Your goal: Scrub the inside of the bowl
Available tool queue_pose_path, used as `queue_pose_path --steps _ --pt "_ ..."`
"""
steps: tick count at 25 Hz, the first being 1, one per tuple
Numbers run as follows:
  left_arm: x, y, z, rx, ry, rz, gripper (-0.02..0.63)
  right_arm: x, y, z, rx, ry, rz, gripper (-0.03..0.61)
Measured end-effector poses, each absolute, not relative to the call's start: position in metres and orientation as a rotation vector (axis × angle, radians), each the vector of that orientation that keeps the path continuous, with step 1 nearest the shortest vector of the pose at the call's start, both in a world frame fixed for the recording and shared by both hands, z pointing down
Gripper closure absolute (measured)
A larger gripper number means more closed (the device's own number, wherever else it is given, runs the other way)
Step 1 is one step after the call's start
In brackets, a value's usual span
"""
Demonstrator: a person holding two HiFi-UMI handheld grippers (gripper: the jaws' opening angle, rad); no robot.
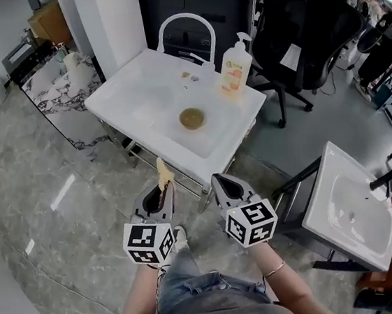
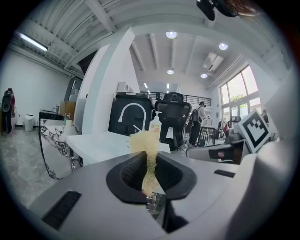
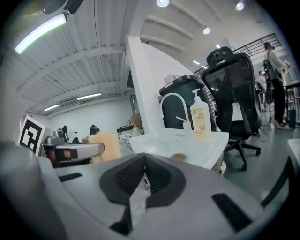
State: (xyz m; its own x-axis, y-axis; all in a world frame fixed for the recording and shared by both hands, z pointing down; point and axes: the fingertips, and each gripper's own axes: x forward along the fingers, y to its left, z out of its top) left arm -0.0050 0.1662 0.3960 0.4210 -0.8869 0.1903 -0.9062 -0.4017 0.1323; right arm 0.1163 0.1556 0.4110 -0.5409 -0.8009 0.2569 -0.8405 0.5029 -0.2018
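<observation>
A small brownish bowl (image 1: 192,119) sits in the basin of a white sink unit (image 1: 139,92) ahead of me; it shows in the right gripper view as the bowl (image 3: 178,157). My left gripper (image 1: 163,187) is shut on a thin yellow sponge (image 1: 162,173) that sticks up past its tips, the sponge (image 2: 146,157) pinched between the jaws. My right gripper (image 1: 218,181) is shut with nothing in it, jaws meeting at the tip (image 3: 143,165). Both grippers hang side by side over the floor, short of the sink's near edge.
A soap pump bottle (image 1: 233,69) stands at the sink's far right by a white arched faucet (image 1: 185,29). A black office chair (image 1: 305,31) is behind to the right. A second white sink (image 1: 349,205) lies at right. A marble-topped table (image 1: 57,84) stands at left.
</observation>
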Motion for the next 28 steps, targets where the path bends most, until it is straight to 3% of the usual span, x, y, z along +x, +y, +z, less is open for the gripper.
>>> queue_pose_path --steps 11,28 --pt "-0.056 0.047 0.397 2.492 -1.476 0.116 0.568 0.073 0.046 0.415 1.488 -2.513 0.458 0.568" --pt "-0.055 -0.039 0.405 2.533 -1.344 0.125 0.568 0.081 -0.035 0.423 1.544 -2.372 0.437 0.568"
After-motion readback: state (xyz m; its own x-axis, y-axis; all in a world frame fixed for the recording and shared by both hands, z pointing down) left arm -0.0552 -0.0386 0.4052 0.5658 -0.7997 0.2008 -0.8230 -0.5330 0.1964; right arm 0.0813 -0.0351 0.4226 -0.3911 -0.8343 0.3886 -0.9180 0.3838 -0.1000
